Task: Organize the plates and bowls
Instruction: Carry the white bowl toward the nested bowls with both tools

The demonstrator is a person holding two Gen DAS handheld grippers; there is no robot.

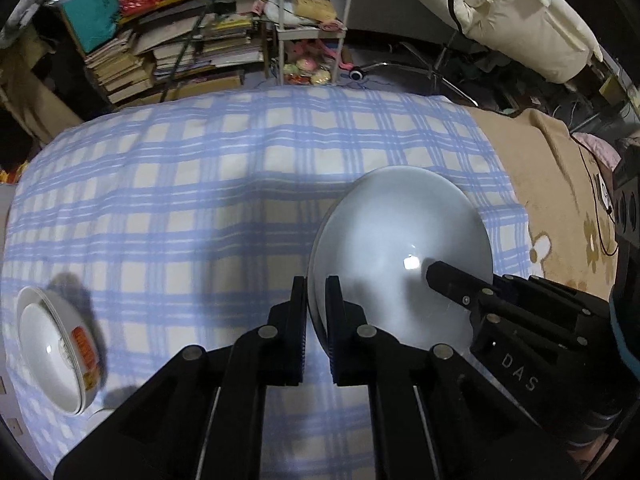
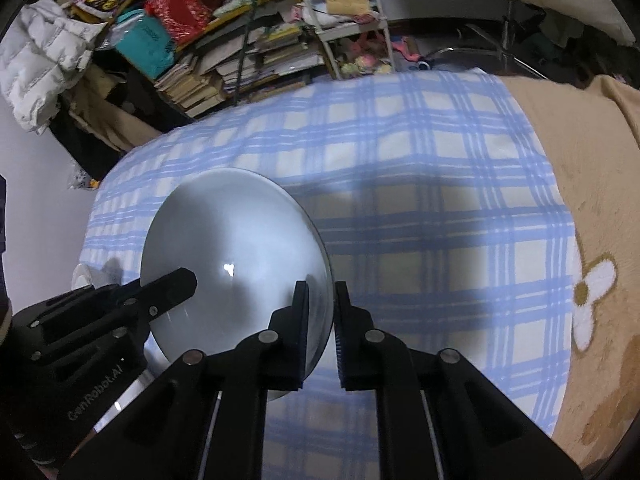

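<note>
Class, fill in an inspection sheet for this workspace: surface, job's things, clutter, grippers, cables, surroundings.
Surface: blue plaid cloth beside a tan flower blanket.
Job's things: large white plate held tilted by opposite rims; stacked white bowls lying at the cloth's left.
Clutter: nothing seen on the cloth.
Grippers: left gripper and right gripper, jaws closed on the plate's rim.
Cables: black cable across the blanket.
Surroundings: piled books, white shelf rack, cream padded coat.

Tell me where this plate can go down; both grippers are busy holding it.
Free: plaid cloth between plate and stacked bowls, plus its far half toward the book piles. Crowded: the bowls' near-left corner.
</note>
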